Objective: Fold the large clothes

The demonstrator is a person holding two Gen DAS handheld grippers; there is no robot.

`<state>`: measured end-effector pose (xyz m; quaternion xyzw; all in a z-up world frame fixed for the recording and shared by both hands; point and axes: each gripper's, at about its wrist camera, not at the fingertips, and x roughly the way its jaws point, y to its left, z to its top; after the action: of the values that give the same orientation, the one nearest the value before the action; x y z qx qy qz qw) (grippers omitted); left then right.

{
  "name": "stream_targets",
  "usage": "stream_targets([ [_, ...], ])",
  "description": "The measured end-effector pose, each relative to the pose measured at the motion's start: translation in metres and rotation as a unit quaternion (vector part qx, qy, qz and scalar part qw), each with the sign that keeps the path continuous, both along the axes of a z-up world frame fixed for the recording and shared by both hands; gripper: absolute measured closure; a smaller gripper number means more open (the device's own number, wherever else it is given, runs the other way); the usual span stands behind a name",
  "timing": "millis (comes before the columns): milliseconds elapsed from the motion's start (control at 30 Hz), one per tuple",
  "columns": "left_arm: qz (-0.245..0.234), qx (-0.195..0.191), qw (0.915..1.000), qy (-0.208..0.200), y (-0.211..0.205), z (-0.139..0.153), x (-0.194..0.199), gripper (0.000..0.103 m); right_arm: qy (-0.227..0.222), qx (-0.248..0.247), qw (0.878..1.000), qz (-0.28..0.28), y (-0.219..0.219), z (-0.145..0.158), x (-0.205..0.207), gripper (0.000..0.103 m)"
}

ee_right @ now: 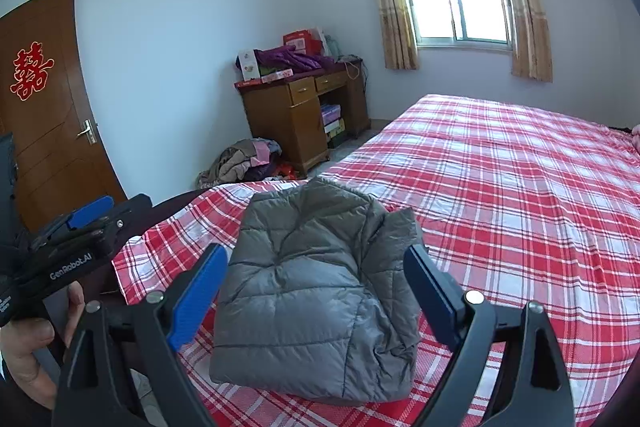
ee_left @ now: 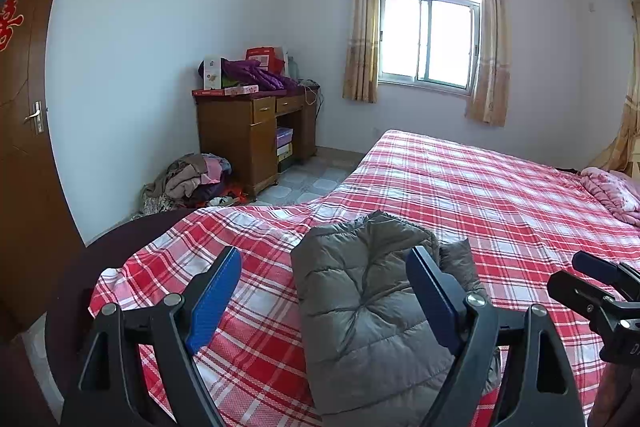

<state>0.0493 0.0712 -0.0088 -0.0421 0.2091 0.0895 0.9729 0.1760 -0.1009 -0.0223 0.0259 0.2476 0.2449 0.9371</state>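
A grey quilted puffer jacket (ee_left: 360, 311) (ee_right: 316, 303) lies folded into a compact bundle on the red-and-white plaid bed (ee_left: 500, 195) (ee_right: 520, 171), near its front corner. My left gripper (ee_left: 324, 263) hovers above it, its blue-padded fingers wide apart with nothing between them. My right gripper (ee_right: 316, 259) also hangs over the bundle, open and empty. The right gripper (ee_left: 592, 283) shows at the right edge of the left wrist view. The left gripper (ee_right: 92, 215), held by a hand (ee_right: 28, 355), appears at the left of the right wrist view.
A wooden desk (ee_left: 256, 135) (ee_right: 304, 111) piled with boxes and purple fabric stands by the far wall. A heap of clothes (ee_left: 192, 183) (ee_right: 248, 159) lies on the floor beside it. A brown door (ee_right: 52, 107) is at left, a curtained window (ee_left: 428, 39) behind, a pink quilt (ee_left: 612, 191) at the bed's right.
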Motion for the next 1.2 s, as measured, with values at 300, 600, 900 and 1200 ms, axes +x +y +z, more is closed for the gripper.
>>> stream_targets([
  [300, 0.0, 0.003, 1.0, 0.001, -0.0004, -0.001, 0.0008, 0.018, -0.005, 0.003, 1.0, 0.003, 0.0016, 0.0021, -0.004, 0.011],
  [600, 0.0, 0.005, 1.0, 0.004, -0.0013, -0.0007, 0.0002, 0.018, -0.003, 0.005, 1.0, 0.004, 0.0013, 0.0004, -0.006, 0.011],
  [900, 0.0, 0.005, 1.0, 0.005, -0.0022, -0.0023, 0.0015, 0.018, -0.003, 0.006, 1.0, 0.005, 0.0013, 0.0003, -0.0069, 0.011],
  [1200, 0.0, 0.007, 0.9999, 0.01, -0.002, -0.0061, 0.0039, 0.018, -0.003, 0.008, 1.0, 0.006, 0.0016, 0.0001, -0.0083, 0.011],
])
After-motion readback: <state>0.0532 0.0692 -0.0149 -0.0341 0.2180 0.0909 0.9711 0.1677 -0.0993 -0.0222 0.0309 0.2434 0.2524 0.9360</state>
